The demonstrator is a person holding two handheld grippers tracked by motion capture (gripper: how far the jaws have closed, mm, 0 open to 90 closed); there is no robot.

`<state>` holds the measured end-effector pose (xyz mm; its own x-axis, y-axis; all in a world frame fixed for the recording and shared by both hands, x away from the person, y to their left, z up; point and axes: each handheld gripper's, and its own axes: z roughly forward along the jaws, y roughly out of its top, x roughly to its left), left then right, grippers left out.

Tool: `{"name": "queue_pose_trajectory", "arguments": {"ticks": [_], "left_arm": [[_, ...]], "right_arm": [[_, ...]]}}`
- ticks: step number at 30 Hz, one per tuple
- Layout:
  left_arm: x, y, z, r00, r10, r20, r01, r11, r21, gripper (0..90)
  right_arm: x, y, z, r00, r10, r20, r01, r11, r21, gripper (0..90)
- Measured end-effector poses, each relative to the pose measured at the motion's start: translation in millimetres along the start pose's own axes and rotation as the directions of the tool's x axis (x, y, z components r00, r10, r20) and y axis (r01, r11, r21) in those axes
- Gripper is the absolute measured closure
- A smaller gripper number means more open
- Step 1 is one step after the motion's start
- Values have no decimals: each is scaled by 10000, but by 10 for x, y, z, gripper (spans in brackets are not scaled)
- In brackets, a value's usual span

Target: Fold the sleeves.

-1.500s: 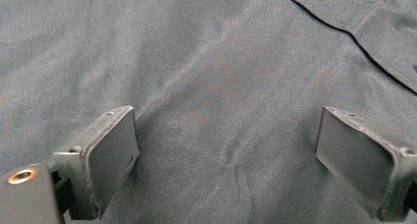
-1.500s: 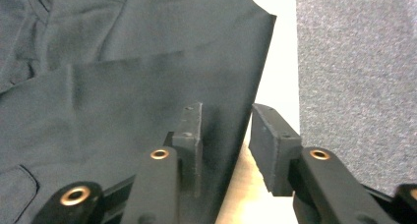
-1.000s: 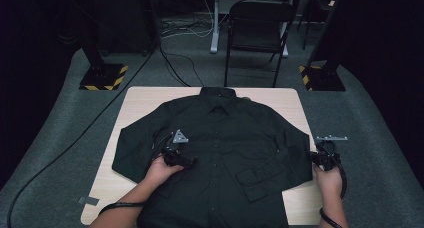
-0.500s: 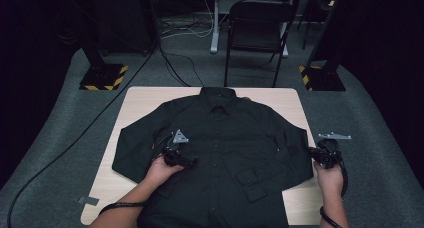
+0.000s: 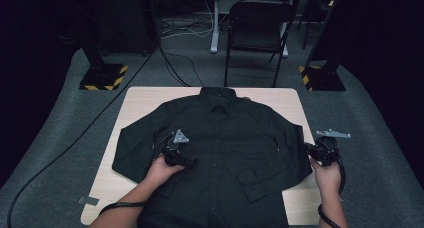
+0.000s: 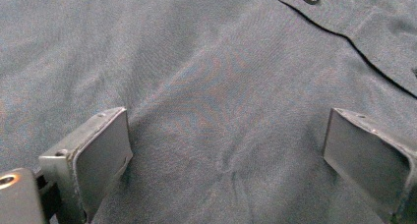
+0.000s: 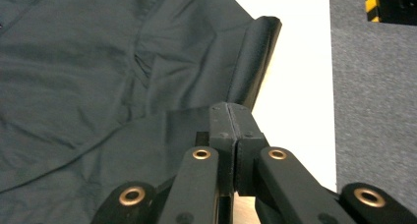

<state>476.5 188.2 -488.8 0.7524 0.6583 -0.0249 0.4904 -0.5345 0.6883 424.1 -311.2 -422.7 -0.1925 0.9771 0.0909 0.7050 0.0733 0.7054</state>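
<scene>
One black shirt (image 5: 225, 138) under left hand-held gripper (image 6: 226, 150), edge pinched by right hand-held gripper (image 7: 230, 111)

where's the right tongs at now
In the high view the right tongs sit at the table's right edge, shut on the black shirt's sleeve edge.

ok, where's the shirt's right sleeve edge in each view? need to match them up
High view: the sleeve edge lies at the table's right side, at the right tool.
Right gripper view: the edge runs up from the shut tool, which pinches the fabric.
Left gripper view: not in it; shirt front between open jaws.
Shared landmark: the button placket.
</scene>
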Motion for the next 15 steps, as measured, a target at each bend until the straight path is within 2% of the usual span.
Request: {"name": "queue_pose_trajectory", "arguments": {"ticks": [15], "left_arm": [[-1, 2, 3, 10000, -4, -5, 4, 10000, 2, 38]], "right_arm": [[306, 199, -73, 9945, -586, -869, 537, 9969, -582, 895]]}}
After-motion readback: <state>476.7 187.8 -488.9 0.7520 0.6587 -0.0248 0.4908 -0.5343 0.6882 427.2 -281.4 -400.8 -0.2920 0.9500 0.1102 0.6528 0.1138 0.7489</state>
